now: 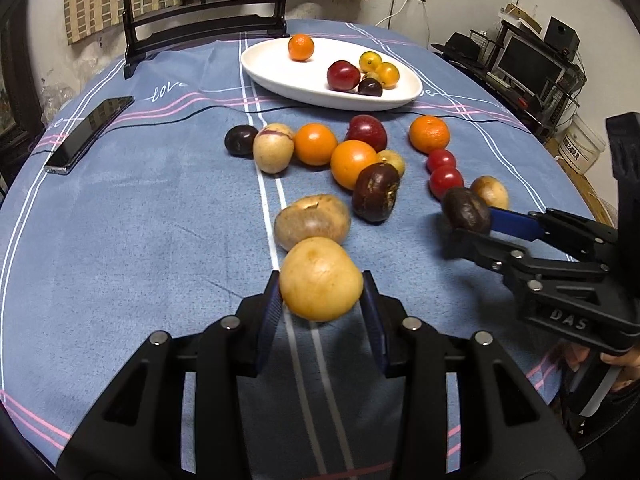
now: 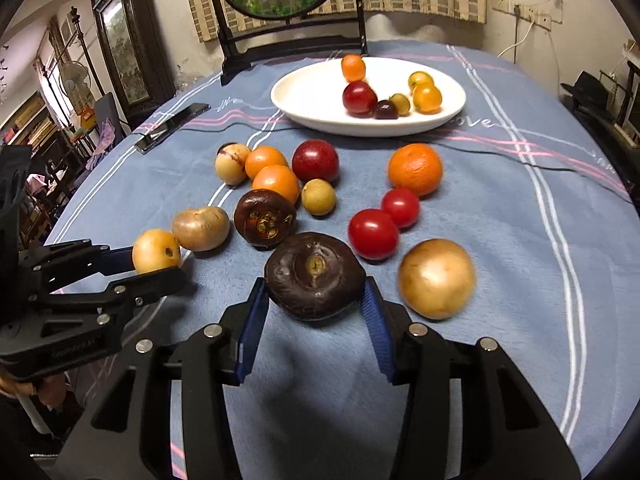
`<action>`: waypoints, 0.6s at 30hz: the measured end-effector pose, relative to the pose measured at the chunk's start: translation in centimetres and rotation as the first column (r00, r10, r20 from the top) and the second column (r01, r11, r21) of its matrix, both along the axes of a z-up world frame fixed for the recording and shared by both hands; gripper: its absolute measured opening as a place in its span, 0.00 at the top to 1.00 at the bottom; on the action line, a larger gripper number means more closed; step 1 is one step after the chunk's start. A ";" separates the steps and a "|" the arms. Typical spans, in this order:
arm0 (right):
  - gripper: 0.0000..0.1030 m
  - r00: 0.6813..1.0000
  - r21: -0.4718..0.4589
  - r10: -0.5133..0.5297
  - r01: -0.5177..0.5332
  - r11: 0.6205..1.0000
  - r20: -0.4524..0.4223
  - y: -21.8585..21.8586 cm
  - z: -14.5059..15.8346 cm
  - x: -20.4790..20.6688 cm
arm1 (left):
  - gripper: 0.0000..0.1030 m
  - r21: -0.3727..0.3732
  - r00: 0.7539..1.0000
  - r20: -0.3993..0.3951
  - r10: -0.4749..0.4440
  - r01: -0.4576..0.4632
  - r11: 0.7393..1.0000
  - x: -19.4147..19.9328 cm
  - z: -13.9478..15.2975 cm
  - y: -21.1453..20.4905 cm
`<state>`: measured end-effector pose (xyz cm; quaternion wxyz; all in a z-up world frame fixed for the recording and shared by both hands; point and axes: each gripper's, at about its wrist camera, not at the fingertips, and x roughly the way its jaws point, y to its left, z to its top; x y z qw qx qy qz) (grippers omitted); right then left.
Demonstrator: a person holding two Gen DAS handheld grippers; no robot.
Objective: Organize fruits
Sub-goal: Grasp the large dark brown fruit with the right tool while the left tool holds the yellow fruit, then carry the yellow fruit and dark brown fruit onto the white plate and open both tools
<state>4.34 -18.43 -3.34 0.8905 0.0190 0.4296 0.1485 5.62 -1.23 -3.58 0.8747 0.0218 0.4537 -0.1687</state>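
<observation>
Holding one fruit in each tool, we have both loads ready for the white plate (image 1: 256,65) at the far side of the table. The left gripper (image 1: 322,292) stands only narrowly apart, its blue pads (image 1: 272,300) pressed on either flank of a tan round fruit (image 1: 320,278); the pinch falls across the widest part, which we judge keeps a smooth ball from rolling out. The right gripper (image 2: 316,300) has its pads against the sides of a dark brown fruit (image 2: 314,276), gripped at about the same modest width. Its stem scar faces up, so the squeeze falls on the flatter rim rather than on the crown.

The tan fruit has dull yellow-brown skin with faint speckles and one small dimple. The dark one is squat, wrinkled and glossy, nearly black-brown with a yellowish core.

Beyond the tools, loose fruit lies on the blue tablecloth (image 1: 140,240): a second tan fruit (image 1: 312,220) just behind the held one, another dark fruit (image 1: 376,192), three oranges, two tomatoes (image 2: 374,234) touching each other. The plate already carries a small orange (image 1: 301,47), a red plum, and several small yellow and dark pieces. Sorting is partly done, in our judgement. A phone (image 1: 90,134) lies at the left edge.
</observation>
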 end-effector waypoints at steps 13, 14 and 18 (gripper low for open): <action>0.53 0.993 0.047 -0.031 0.026 0.999 0.113 -2.9 4.0 -0.6 | 0.62 0.010 0.997 0.073 -0.033 0.032 0.999 1.3 3.4 -1.4; 0.53 0.992 0.049 -0.035 0.030 0.998 0.120 -3.2 4.3 -0.3 | 0.62 0.013 0.996 0.080 -0.033 0.032 0.999 1.7 3.7 -1.5; 0.53 0.988 0.048 -0.049 0.043 0.998 0.144 -3.7 5.4 1.1 | 0.62 0.011 0.994 0.106 -0.036 0.035 0.999 3.7 5.2 -2.0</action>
